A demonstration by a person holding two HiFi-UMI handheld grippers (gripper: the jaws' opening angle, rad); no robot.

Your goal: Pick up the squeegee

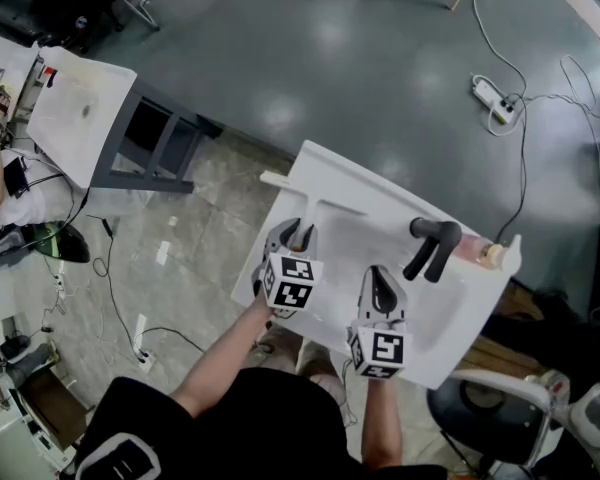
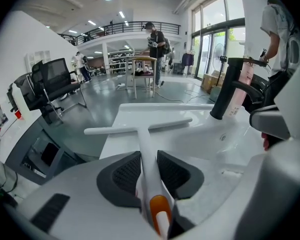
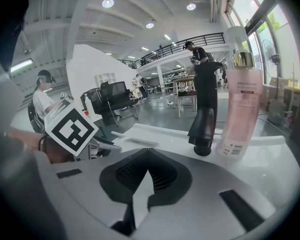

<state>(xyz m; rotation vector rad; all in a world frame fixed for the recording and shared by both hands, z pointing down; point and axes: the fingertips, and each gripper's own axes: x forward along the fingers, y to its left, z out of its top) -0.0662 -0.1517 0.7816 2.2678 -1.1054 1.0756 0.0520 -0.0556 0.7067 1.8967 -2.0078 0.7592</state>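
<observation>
White squeegee (image 1: 312,218) lies on the basin (image 1: 450,338) rim, blade at 12 o'clock from the left gripper (image 1: 292,236), whose jaws are part-closed w/ pads against its handle. The right gripper (image 1: 383,283) jaws are together, empty. Risk: the grip sits far back on the handle, so blade weight may twist it loose on lift, or swing it twd the faucet (image 1: 432,243) at 2 o'clock.

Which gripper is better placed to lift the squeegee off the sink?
Left. The left gripper has the squeegee handle between its pads, which press on both sides of it. The right gripper is shut and empty, apart from the squeegee and nearer the faucet.
</observation>
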